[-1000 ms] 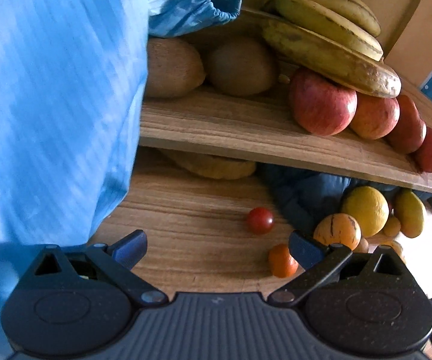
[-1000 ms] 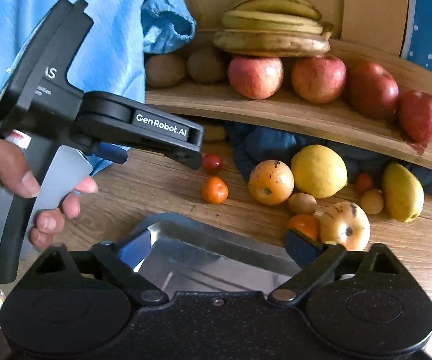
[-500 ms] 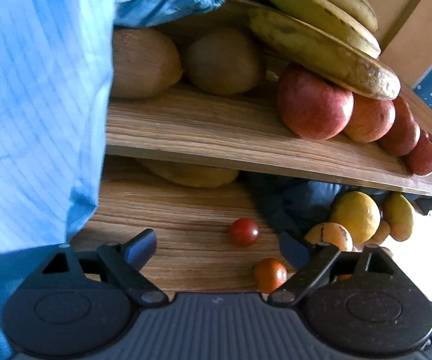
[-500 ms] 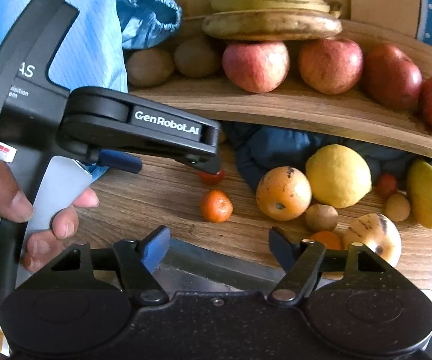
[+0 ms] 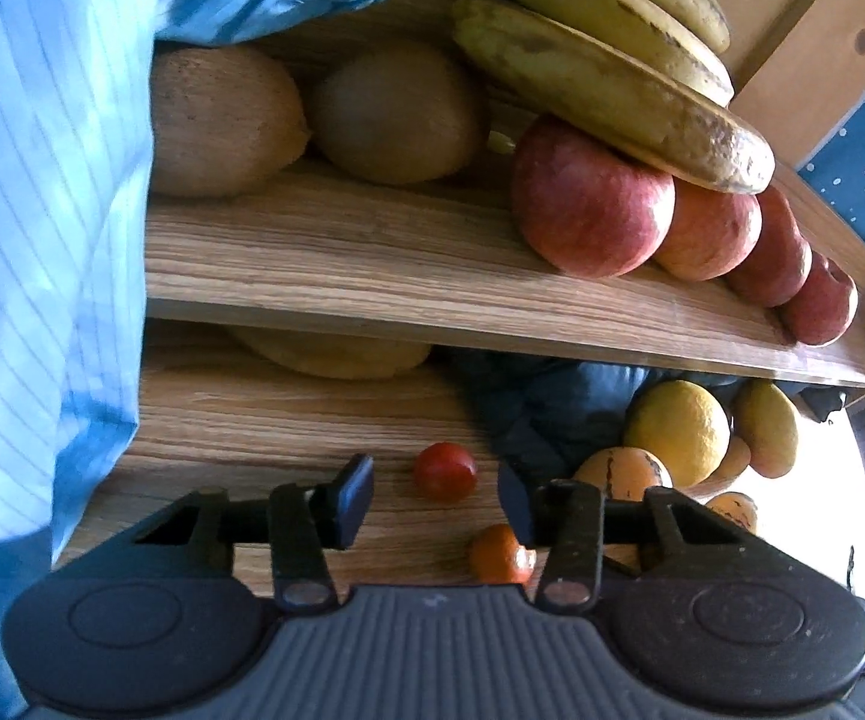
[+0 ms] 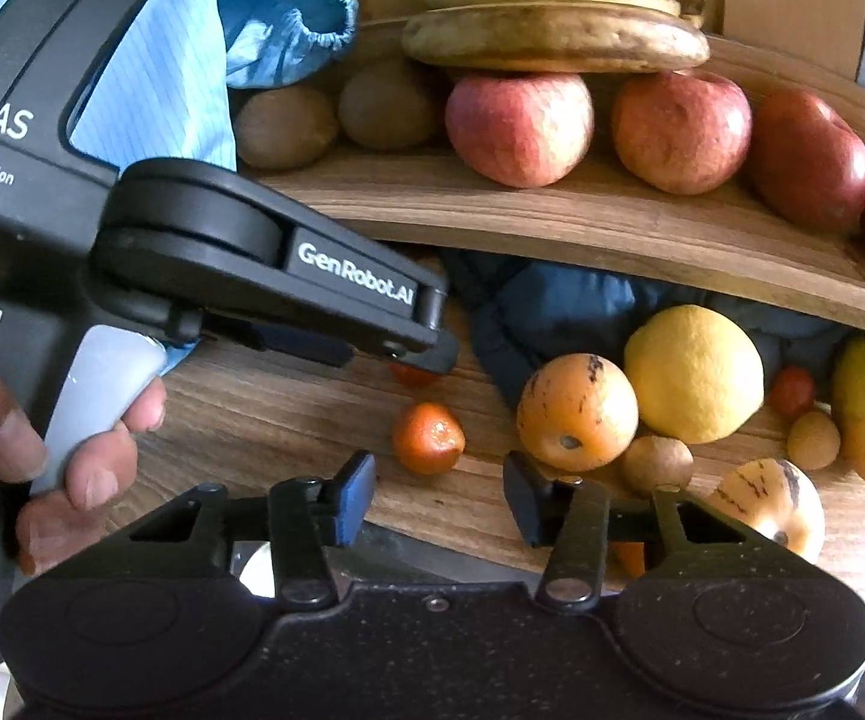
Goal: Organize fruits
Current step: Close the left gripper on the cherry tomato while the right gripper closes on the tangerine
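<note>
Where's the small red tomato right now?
Left wrist view: tomato on the table, just ahead of the open jaws, below the shelf, behind the small orange.

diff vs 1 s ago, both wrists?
Both grippers advanced toward the fruit and narrowed their jaws, still open and empty. Left gripper now lines up on the red cherry tomato; right gripper nears the small orange fruit. Fruit unmoved.

Between my parted left fingers a small red tomato (image 5: 444, 471) lies on the wooden table, a little orange mandarin (image 6: 428, 437) near it, while apples (image 6: 519, 127) and bananas (image 6: 554, 42) crowd my shelf above.
</note>
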